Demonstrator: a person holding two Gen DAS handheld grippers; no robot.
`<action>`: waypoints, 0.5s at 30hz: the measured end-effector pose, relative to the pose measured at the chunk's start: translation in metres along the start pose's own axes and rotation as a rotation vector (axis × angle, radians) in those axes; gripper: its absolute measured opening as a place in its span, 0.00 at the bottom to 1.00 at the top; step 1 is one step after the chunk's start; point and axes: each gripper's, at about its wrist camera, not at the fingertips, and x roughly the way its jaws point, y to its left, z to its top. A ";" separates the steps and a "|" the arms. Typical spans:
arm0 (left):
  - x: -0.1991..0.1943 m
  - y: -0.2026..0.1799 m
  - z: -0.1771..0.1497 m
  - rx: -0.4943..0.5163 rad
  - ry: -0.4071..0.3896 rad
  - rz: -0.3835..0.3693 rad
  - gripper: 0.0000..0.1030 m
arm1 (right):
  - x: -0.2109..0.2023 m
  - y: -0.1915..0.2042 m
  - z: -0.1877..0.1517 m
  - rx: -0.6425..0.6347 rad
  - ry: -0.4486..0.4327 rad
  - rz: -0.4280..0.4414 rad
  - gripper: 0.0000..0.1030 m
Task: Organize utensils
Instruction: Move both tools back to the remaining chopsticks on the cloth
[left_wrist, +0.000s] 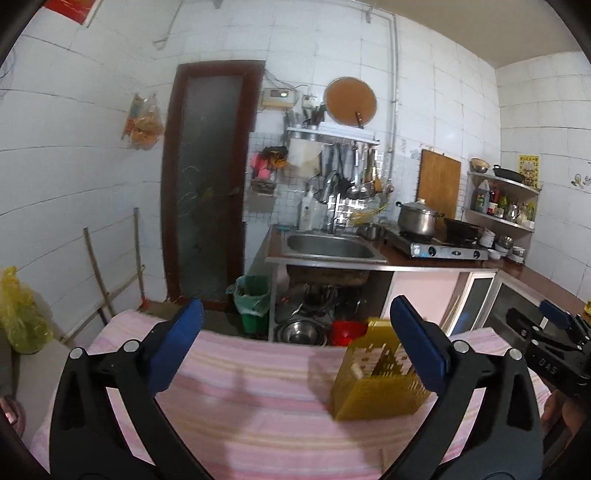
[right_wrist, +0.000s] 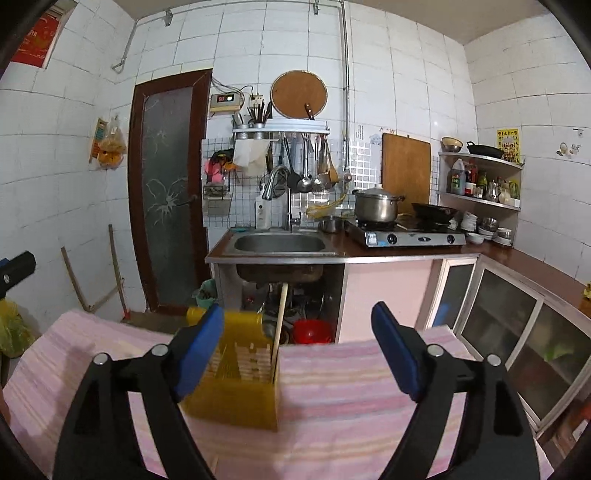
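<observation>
one chopstick (right_wrist: 279, 325) in the yellow holder (right_wrist: 236, 387) shows only right-side.

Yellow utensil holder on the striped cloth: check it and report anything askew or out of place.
The yellow utensil holder stands upright on the pink striped cloth. One wooden chopstick leans in its right corner, poking well above the rim; no partner for it is visible. Both grippers are open and empty. Nothing is spilled or damaged.

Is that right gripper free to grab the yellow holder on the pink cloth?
Probably yes: the right gripper is open and empty, and the yellow holder stands just ahead, left of centre, nothing between them.
</observation>
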 end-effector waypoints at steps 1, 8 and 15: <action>-0.006 0.004 -0.004 -0.005 0.007 0.006 0.95 | -0.005 0.000 -0.004 0.000 0.005 -0.001 0.80; -0.024 0.030 -0.048 0.008 0.120 0.068 0.95 | -0.033 0.002 -0.053 0.023 0.092 0.023 0.82; -0.018 0.051 -0.097 0.013 0.254 0.096 0.95 | -0.034 0.015 -0.103 0.001 0.196 0.034 0.82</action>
